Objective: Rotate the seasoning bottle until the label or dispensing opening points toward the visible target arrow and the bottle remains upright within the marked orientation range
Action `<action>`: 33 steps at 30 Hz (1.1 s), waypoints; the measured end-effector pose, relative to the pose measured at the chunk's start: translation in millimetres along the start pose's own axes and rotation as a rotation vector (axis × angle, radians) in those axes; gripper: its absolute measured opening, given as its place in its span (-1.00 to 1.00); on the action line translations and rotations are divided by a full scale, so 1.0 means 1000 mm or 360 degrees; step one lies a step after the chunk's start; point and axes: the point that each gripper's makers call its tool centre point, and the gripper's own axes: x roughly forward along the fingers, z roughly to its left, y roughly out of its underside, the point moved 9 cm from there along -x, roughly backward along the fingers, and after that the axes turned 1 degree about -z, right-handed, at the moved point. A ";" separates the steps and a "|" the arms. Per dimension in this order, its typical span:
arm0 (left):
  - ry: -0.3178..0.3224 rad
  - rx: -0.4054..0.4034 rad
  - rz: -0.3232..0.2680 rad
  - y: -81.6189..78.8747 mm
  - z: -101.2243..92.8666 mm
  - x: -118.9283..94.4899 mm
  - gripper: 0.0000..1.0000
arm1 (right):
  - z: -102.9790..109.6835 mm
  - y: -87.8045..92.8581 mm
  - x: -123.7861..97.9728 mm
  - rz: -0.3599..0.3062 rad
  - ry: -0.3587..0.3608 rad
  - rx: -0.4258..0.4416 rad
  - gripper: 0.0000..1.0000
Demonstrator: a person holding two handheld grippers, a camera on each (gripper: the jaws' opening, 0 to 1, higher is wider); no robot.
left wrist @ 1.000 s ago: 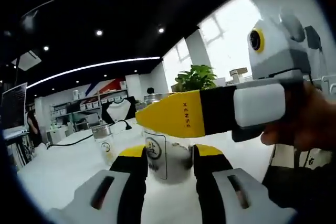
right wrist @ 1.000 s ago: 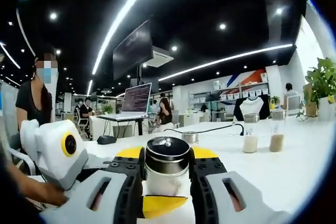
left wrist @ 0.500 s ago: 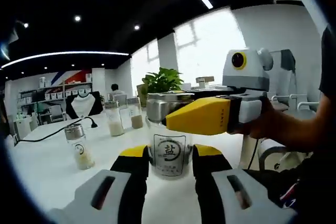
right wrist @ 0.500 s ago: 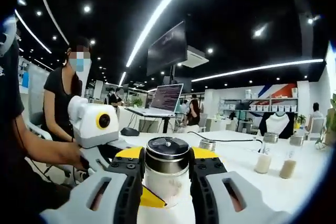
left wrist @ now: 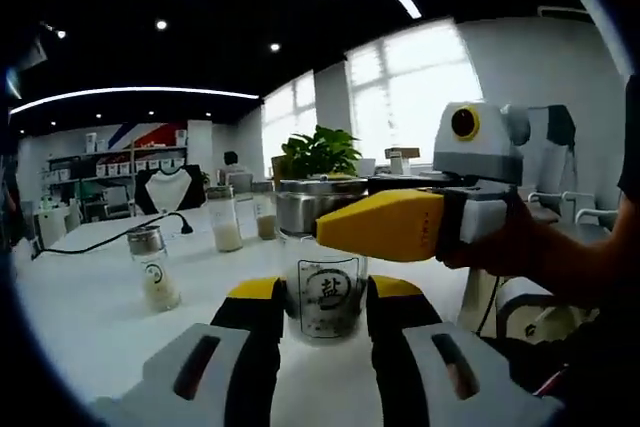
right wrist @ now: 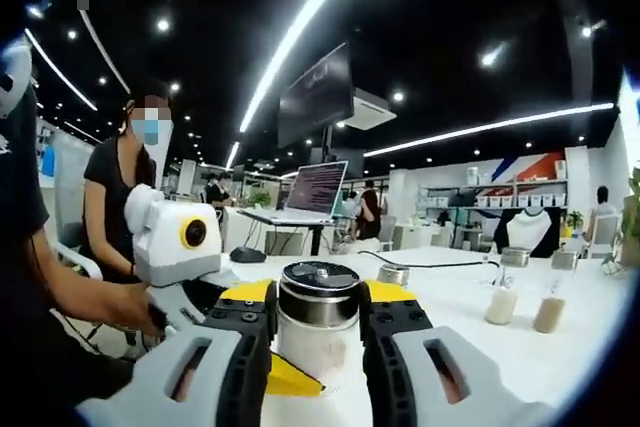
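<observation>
Salt bottle [left wrist: 322, 277], low in the middle of the frame, is standing upright on a white table [left wrist: 90, 317], its glass body pinched by the left gripper [left wrist: 322, 319] while the right gripper [right wrist: 318, 332] is clamping just under the steel lid [right wrist: 320, 287]. Glass looks slick, breakable and light; the labelled midsection seems the safest hold. Office shelves are filling the background.

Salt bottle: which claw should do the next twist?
Right, probably. The right claw clamps the metal lid of the bottle, so it can turn it; the left claw flanks the glass base, steadying it.
</observation>
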 end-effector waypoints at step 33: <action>-0.0004 -0.0104 -0.0005 0.012 0.015 -0.017 -0.32 | 0.003 0.005 0.016 0.0108 0.0020 0.0154 -0.45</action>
